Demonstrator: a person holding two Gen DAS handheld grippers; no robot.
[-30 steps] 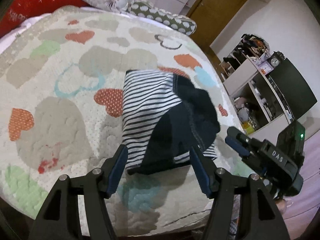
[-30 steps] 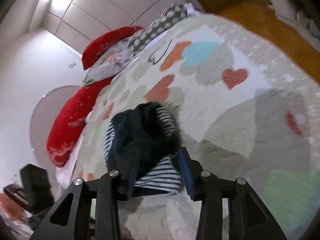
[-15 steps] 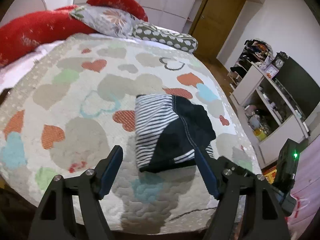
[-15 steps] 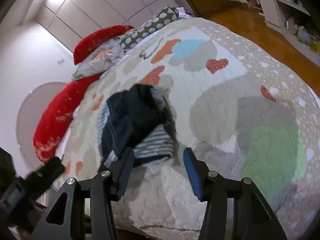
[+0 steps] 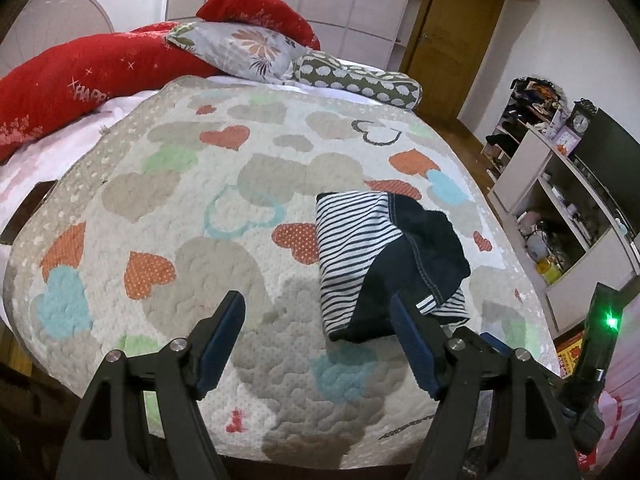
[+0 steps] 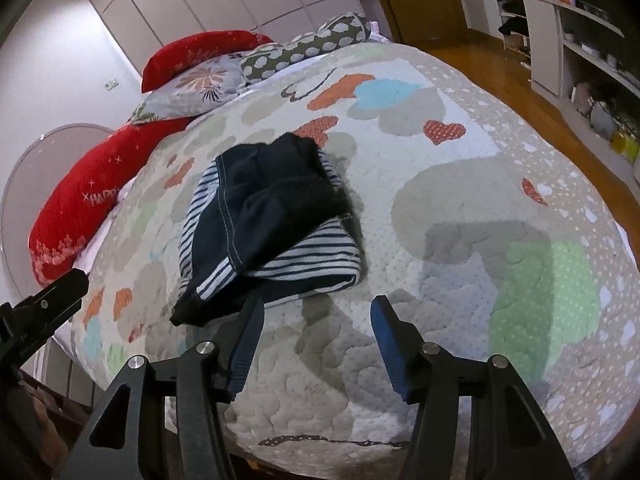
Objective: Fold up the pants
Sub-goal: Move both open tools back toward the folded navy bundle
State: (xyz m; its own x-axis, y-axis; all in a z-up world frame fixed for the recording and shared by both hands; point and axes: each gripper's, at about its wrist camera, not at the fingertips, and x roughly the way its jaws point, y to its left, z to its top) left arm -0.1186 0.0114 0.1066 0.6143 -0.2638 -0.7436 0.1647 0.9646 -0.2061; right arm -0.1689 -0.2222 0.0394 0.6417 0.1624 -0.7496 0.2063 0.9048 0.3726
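Pants (image 5: pixel 384 264) lie folded on bed (image 5: pixel 168 208), ahead of left gripper (image 5: pixel 320 340) and right gripper (image 6: pixel 316 344). Both are parted, empty, jaws just widened. Withdrawal is best kept clear of cloth.

The pants (image 5: pixel 384 264) lie folded into a compact bundle on the bed's heart-patterned quilt (image 5: pixel 200 216), toward its near edge. The lower layer is white with dark stripes; a dark navy part with pale stitching is folded over it, slightly rumpled, its corner overhanging the stripes.
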